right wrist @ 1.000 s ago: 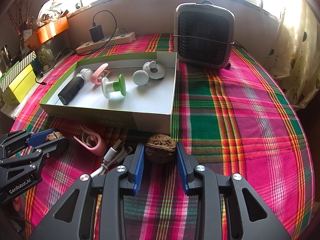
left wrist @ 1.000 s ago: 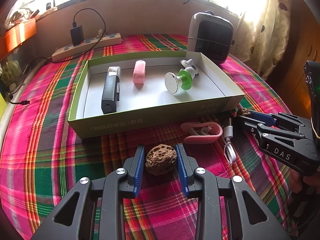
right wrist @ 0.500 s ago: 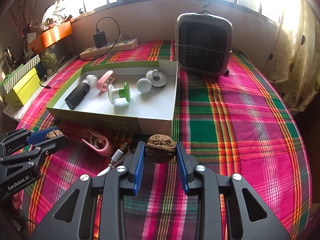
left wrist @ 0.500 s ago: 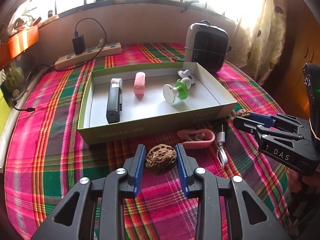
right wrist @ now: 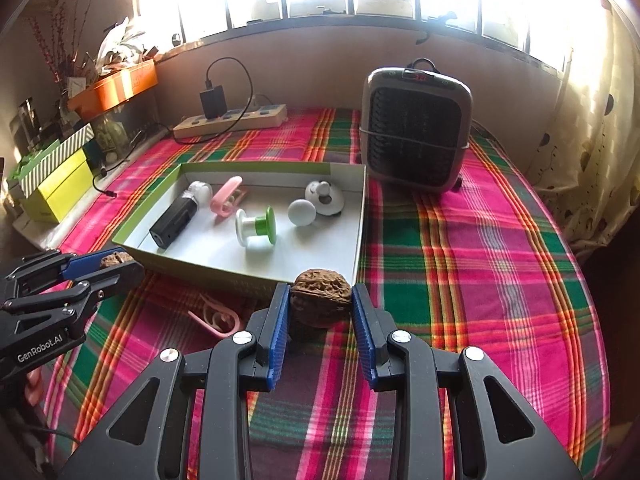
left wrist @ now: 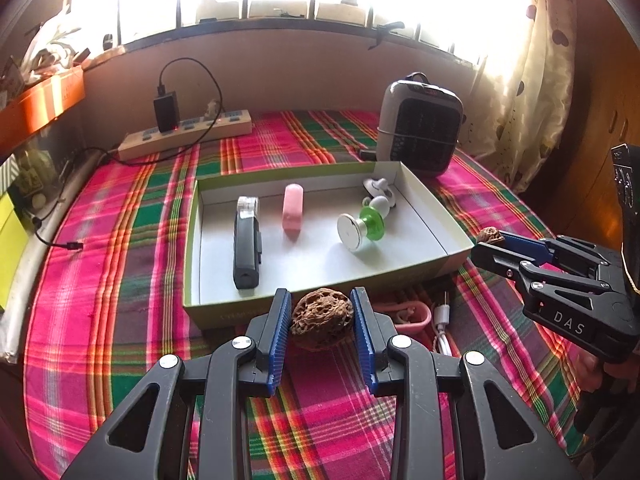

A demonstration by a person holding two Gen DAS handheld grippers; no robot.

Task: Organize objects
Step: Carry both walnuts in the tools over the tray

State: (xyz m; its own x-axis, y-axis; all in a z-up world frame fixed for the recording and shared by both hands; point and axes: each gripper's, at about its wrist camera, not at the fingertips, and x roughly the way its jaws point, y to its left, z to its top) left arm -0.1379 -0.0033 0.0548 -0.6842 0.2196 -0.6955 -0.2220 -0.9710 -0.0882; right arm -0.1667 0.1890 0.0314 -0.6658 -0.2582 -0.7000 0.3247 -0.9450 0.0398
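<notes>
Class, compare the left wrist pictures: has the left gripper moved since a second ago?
Yes. The left gripper, shut on its walnut, has risen and drawn back: the green box looks smaller and farther.

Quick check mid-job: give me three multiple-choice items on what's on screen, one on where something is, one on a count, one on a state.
1. Where is the pink clip that is outside the box?
A. On the cloth in front of the box
B. On the heater
C. On the power strip

2. How many walnuts are held in all?
A. None
B. One
C. Two

3. How does the green-and-white spool sit in the box?
A. Upright on one end
B. On its side
C. Hanging over the wall

Answers:
1 A, it lies on the plaid cloth by the box's near wall.
2 C, the left tool grips one walnut and the right tool another walnut.
3 B, its axis runs along the box floor.
</notes>
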